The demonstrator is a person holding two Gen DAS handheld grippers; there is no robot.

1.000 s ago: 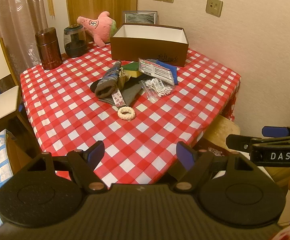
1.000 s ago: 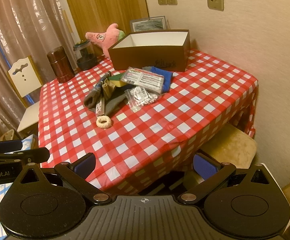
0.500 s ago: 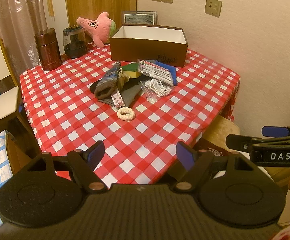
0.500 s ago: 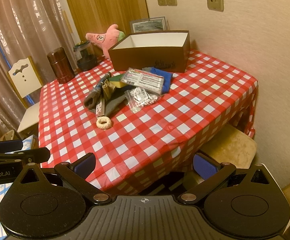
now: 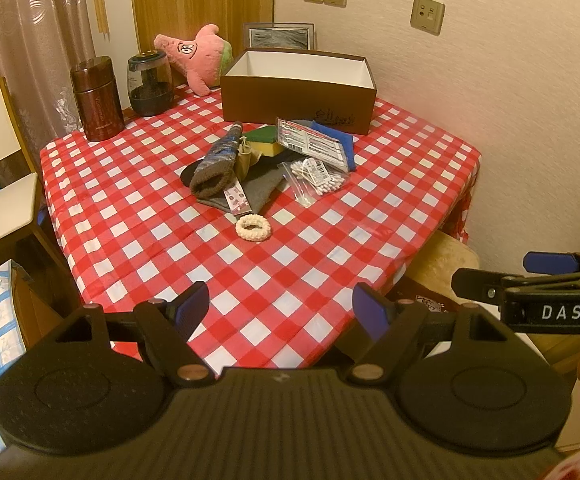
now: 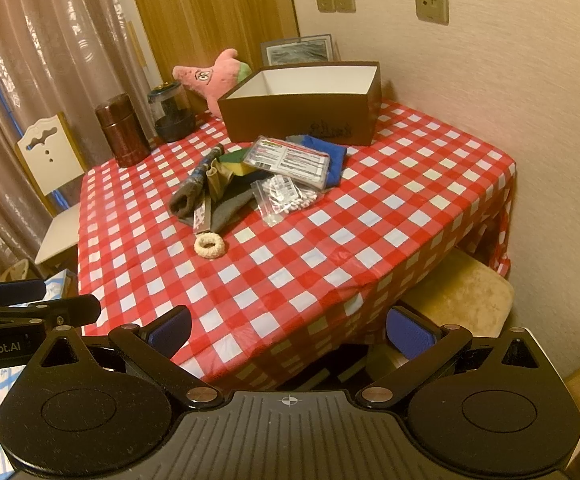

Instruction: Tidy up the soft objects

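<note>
Left wrist: barely any shift in the last second, my left tongs (image 5: 281,310) still hover spread and empty off the near edge of the glossy checked tablecloth (image 5: 138,216), so no sorting has begun; the soft pile sits mid-table, a ribbed knit sock (image 5: 214,168), a fuzzy cream scrunchie (image 5: 253,228) just before it, and the rigid brown box (image 5: 295,100) behind. Right wrist: same story, right tongs (image 6: 290,334) wide, holding nothing, well short of the scrunchie (image 6: 209,246), with the pink plush (image 6: 210,78) beside the box (image 6: 301,118).
</note>
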